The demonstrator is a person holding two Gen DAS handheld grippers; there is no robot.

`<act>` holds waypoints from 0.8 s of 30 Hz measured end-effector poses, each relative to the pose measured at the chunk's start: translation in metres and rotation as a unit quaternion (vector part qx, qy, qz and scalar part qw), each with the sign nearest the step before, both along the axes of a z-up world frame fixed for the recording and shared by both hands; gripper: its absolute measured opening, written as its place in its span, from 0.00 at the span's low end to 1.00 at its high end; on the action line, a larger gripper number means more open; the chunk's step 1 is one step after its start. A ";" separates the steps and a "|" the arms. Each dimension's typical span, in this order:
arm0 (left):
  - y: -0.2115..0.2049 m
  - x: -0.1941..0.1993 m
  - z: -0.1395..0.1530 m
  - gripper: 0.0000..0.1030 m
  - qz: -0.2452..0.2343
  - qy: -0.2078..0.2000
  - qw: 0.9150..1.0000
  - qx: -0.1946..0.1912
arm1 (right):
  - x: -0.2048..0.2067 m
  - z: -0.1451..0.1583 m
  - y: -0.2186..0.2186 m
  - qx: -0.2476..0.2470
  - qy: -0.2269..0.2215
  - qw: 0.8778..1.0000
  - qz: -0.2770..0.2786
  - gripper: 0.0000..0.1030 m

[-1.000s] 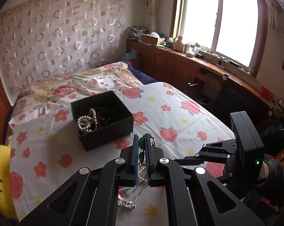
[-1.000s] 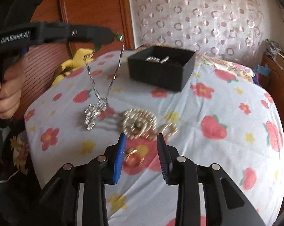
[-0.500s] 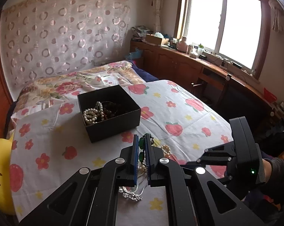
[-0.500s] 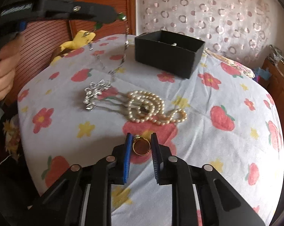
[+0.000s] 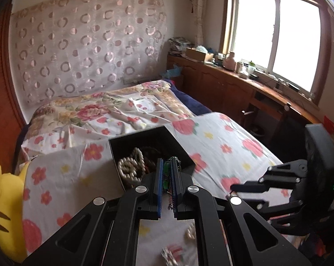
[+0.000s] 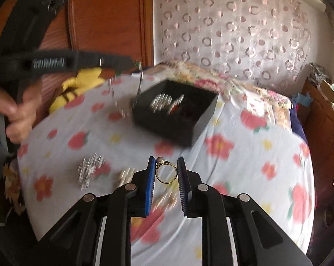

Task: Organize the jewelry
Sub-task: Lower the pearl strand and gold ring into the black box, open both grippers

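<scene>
1. Left wrist view: the left hand-held gripper [image 5: 166,177] is clamped tight on the green beads of a chain necklace [image 5: 166,171], right in front of the black box [image 5: 183,149] on the bed [image 5: 222,137]. The chain is limp and light and will likely swing, so gripping it by the beads suits.
2. Right wrist view: the right hand-held gripper [image 6: 166,171], jaws narrow, pinches a gold ring [image 6: 166,172] clear of the bed, short of the box. The ring is stiff, tiny and probably slippery; across the band is the sensible hold.
</scene>
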State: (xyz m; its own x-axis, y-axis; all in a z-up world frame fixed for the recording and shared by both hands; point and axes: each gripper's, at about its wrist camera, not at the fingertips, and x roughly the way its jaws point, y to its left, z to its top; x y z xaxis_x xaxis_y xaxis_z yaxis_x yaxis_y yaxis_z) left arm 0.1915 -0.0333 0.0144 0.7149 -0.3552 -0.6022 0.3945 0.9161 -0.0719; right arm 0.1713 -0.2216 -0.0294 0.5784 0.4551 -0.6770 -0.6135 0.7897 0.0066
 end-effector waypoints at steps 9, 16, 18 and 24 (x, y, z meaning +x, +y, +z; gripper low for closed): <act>0.000 0.069 -0.016 0.05 0.010 0.017 1.000 0.001 | 0.074 0.019 0.020 0.022 -0.013 1.000 0.014 0.21; 0.001 0.089 -0.034 0.06 0.011 0.035 0.999 0.003 | 0.106 0.002 0.031 0.013 0.009 1.000 0.024 0.22; 0.004 0.089 -0.036 0.06 0.015 0.036 0.999 -0.002 | 0.109 -0.004 0.034 0.009 0.012 1.000 0.023 0.22; 0.014 0.074 -0.034 0.14 0.017 0.031 0.999 -0.011 | 0.109 -0.008 0.034 0.009 0.013 1.000 0.020 0.22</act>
